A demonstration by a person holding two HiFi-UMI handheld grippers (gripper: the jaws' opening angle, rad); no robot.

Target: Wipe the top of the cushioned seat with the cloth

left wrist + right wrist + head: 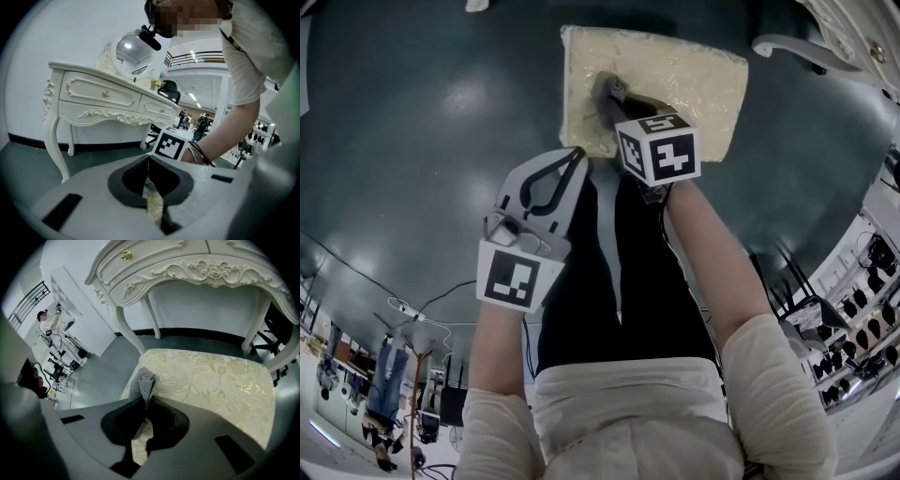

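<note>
The cushioned seat is pale yellow with a gold leaf pattern and stands on the dark floor ahead of me. My right gripper is over the seat's near left part, shut on a grey cloth. In the right gripper view the cloth sticks up out of the closed jaws and rests on the seat near its left edge. My left gripper hangs just short of the seat's near left corner. In the left gripper view its jaws meet at the tips with nothing between them.
A white carved dressing table stands right behind the seat, its legs at both sides. The left gripper view shows that table with a round mirror. A black office chair is at the right. Dark green floor surrounds the seat.
</note>
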